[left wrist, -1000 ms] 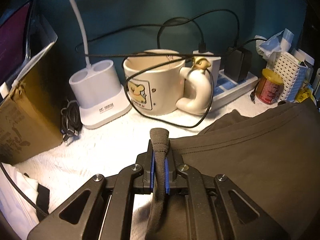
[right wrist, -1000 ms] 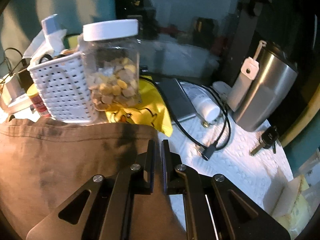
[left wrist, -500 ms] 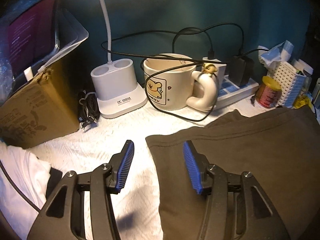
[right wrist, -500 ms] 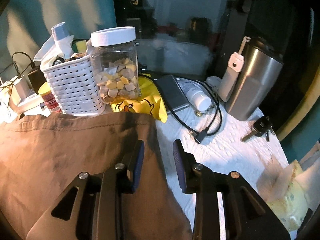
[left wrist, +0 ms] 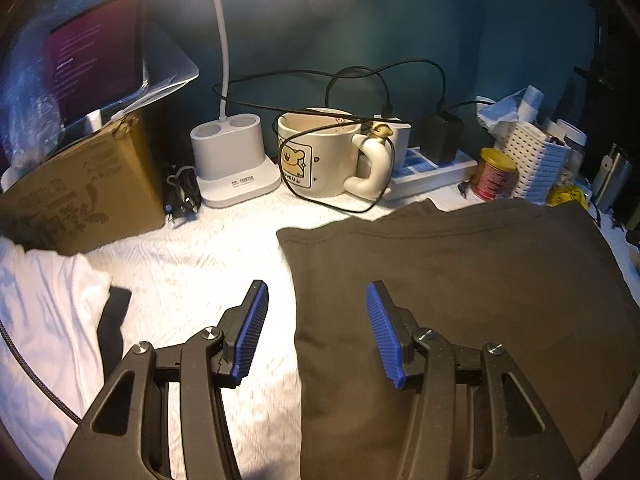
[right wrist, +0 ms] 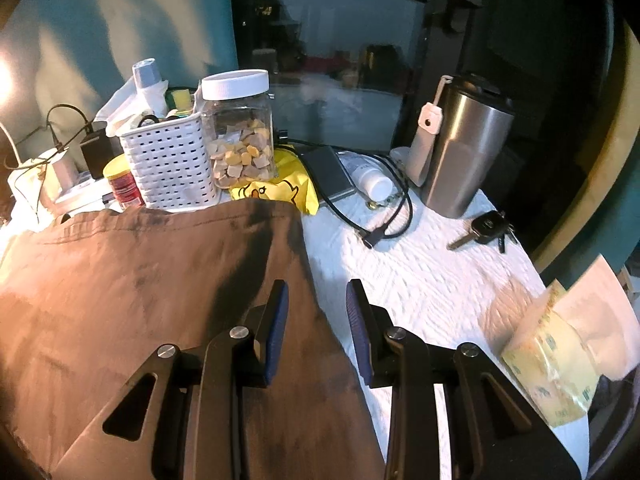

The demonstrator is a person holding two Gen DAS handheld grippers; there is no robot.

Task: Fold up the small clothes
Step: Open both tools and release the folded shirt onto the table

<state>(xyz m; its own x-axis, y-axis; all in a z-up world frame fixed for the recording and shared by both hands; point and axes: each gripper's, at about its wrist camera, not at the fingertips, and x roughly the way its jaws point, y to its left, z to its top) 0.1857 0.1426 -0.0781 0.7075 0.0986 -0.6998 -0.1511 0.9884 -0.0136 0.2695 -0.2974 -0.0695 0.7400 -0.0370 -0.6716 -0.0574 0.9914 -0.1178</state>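
In the left wrist view, a cardboard box (left wrist: 80, 192) sits at the left edge and a cream mug (left wrist: 320, 152) at upper centre. The left gripper (left wrist: 316, 300) fills the lower centre, fingers spread, straddling the left edge of the dark garment (left wrist: 460, 280) lying flat on the white towel (left wrist: 200, 256). In the right wrist view, the right gripper (right wrist: 316, 300) stands parted over the garment's right edge, pinching nothing; a steel tumbler (right wrist: 464, 152) stands upper right.

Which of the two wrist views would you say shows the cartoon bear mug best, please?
The left wrist view. There the bear mug stands in full near the back wall, its picture and curved handle facing the camera, a black cable looped across it. The right wrist view shows nothing of it; it lies beyond that picture's left edge.
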